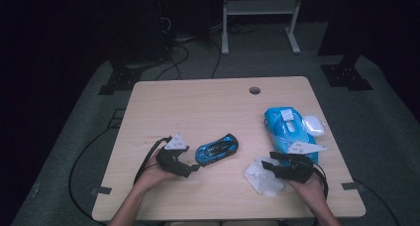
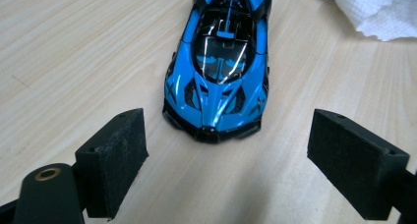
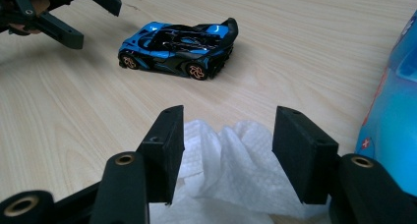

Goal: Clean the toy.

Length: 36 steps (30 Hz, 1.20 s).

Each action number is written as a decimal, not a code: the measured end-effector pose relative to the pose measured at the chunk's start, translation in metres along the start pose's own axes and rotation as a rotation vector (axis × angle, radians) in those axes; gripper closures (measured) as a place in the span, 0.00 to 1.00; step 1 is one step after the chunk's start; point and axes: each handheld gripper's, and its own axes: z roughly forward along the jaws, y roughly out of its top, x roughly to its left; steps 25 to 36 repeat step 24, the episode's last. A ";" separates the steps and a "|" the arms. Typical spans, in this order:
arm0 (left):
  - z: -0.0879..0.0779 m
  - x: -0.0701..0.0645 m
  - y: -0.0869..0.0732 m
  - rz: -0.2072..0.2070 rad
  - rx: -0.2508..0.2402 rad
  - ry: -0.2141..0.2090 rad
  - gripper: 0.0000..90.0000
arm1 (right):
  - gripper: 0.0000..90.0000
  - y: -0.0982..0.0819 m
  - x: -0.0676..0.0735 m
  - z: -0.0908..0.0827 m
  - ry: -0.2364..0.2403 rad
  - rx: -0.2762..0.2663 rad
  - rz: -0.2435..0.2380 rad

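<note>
Left tongs [image 2: 226, 170] gape open just short of the car's [image 2: 219, 71] nose; car sits mid-worktop. Right tongs [image 3: 227, 153] straddle the wipe [image 3: 231, 175] beside the car, open, not pinching. Step: approach; next, advance and close on the car.

Blue toy car [image 2: 219, 67] before parted fingers [image 2: 114, 160]

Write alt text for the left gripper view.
A blue and black toy car sits on a light wooden table, nose toward the camera, just beyond the left gripper, whose two black jaws stand wide open and short of it. A crumpled white wipe lies at the upper right.
</note>
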 end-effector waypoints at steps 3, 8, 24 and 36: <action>-0.003 0.000 -0.006 -0.010 -0.003 0.008 0.16 | 0.50 0.000 0.000 -0.001 -0.001 -0.002 0.002; -0.008 0.002 -0.016 -0.022 0.000 0.017 0.16 | 0.50 0.000 -0.001 -0.001 -0.002 -0.003 0.002; -0.017 0.001 -0.036 -0.041 -0.014 0.043 0.15 | 0.50 0.000 0.004 -0.002 0.007 -0.002 -0.020; -0.017 0.001 -0.036 -0.041 -0.014 0.043 0.15 | 0.50 0.000 0.004 -0.002 0.007 -0.002 -0.020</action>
